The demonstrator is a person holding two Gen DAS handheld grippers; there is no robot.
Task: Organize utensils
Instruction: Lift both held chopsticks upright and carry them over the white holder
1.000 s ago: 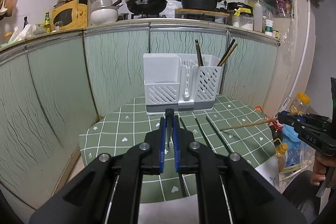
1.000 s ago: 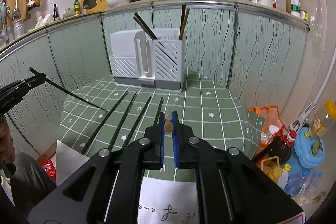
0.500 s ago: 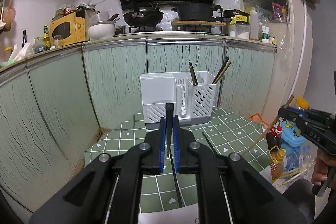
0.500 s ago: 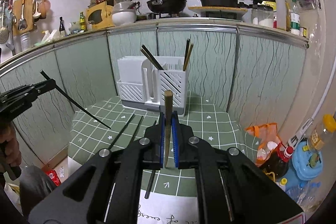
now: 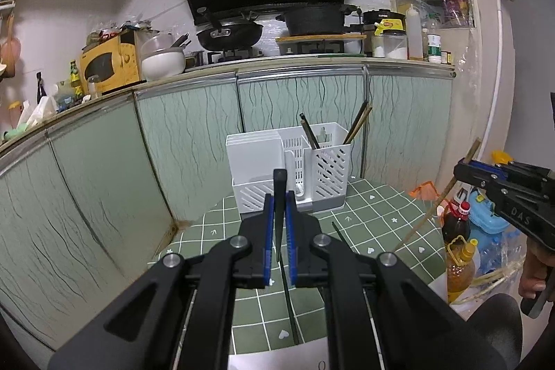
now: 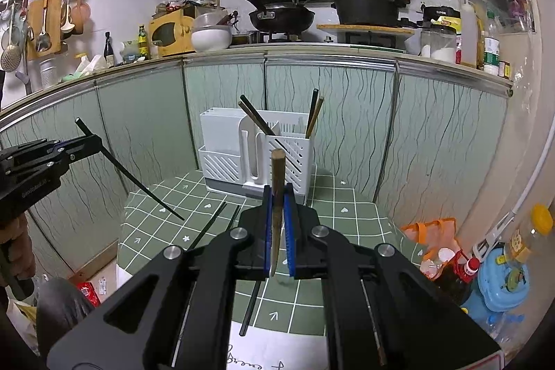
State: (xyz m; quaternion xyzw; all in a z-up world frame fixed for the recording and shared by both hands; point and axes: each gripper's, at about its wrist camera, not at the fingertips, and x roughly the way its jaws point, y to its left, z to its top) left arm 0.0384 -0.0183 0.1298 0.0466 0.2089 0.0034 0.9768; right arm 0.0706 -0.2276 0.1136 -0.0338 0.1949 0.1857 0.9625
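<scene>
- Green checked cloth covered the small table ahead of and below both grippers, with cabinet doors close behind it and cluttered bottles on the floor off the far right edge.
- My left gripper was clamped on a black chopstick; seen from the right wrist camera, that stick slanted down with its tip over the cloth.
- My right gripper was clamped on a brown wooden chopstick, which hung down past the table's right edge in the left wrist view.
- White utensil caddy stood straight ahead of both grippers, at the back of the table, with several chopsticks already leaning in its slotted compartment.
- Risk, as I judged it: each stick was pinched near its top, so a bump could swivel it in the pads (a thin, smooth stick gives little hold) and make it miss the opening.
- Sticks already leaning in the compartment could block an incoming one or be knocked.
- Two long sticks converging on one narrow slot could cross; going one at a time looked safer.
- Open room lay above the caddy; a few black chopsticks lay loose below my right gripper.
</scene>
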